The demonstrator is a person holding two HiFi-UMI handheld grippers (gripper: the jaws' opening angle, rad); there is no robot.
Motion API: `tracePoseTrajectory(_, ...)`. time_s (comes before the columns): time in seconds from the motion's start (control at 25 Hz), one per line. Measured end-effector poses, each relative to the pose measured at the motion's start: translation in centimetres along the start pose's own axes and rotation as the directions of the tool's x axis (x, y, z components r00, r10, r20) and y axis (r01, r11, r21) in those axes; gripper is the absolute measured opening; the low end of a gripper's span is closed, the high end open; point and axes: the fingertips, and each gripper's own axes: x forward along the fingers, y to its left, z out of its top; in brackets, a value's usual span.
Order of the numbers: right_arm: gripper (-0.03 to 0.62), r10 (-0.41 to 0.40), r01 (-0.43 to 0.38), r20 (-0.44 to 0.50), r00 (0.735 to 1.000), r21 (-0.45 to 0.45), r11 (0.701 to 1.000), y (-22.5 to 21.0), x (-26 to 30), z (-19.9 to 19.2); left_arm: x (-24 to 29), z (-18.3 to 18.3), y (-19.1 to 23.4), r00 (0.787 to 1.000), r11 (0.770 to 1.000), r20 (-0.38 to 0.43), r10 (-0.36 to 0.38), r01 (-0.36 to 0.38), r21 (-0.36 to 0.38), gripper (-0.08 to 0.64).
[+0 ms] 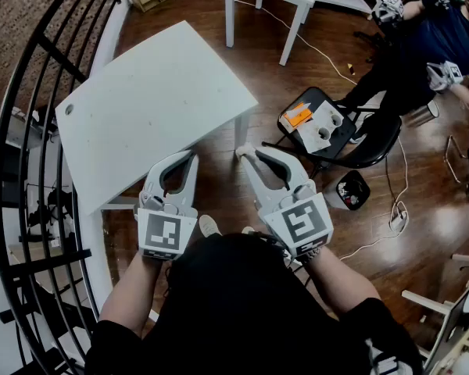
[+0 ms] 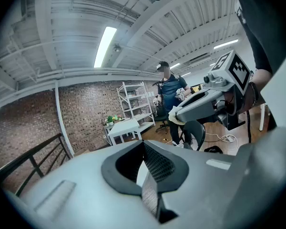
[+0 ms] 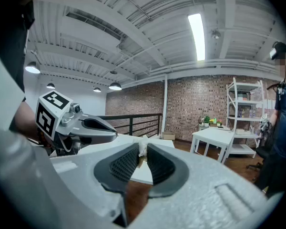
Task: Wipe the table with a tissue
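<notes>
Gap to close: white rectangular table (image 1: 141, 108) up and left of both tongs. Clenched and empty, left gripper (image 1: 189, 157) at its near edge. Further right, right gripper (image 1: 248, 154) clamped on crumpled white tissue (image 3: 142, 146), just off that edge, towards right corner.

Loft-style workshop or lab, brick wall (image 3: 200, 99), strip light (image 3: 197, 30), white table (image 1: 152, 104), metal shelving (image 3: 243, 118), black railing (image 3: 133, 115), wooden floor (image 1: 422, 237)

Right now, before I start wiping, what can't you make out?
- Tissue: only a tuft shows; the jaws of the right gripper hide the rest, right gripper view.
- Stains on the table: too small to tell, head view.
- Things on the black chair: too small to name, head view.
</notes>
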Motion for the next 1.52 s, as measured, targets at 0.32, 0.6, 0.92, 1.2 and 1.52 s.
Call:
tracePoseTrajectory(0.32, 0.044, -0.130, 0.129, -0.037, 0.991, -0.013, 0.992, -1.7, 4.8, 1.4, 2.2, -1.3, 4.5, 0.997, 0.998, 0.046, -0.067, 0.067, 0.003, 0.017)
tracePoseTrajectory(0.6, 0.044, -0.182, 0.182, -0.065, 0.981, -0.013, 0.983, -1.5, 7.6, 1.2, 2.2, -2.6, 6.2, 0.992, 0.993, 0.048, -0.116, 0.115, 0.014, 0.017)
tracePoseTrajectory(0.92, 0.043, -0.175, 0.175, -0.089, 0.981, -0.011, 0.985, -2.3, 9.7, -0.2, 3.3, -3.7, 7.6, 0.991, 0.992, 0.027, -0.130, 0.130, 0.002, 0.017)
tracePoseTrajectory(1.2, 0.043, -0.161, 0.160, -0.118, 0.980, -0.017, 0.987, -3.7, 13.2, -3.8, 6.1, -7.3, 7.9, 0.990, 0.990, 0.004, -0.138, 0.138, -0.019, 0.017)
tracePoseTrajectory(1.52, 0.043, -0.097, 0.103, -0.162, 0.982, 0.028, 0.994, -6.6, 15.5, -4.4, 9.6, -6.6, 8.0, 0.986, 0.990, -0.094, -0.137, 0.134, -0.037, 0.017)
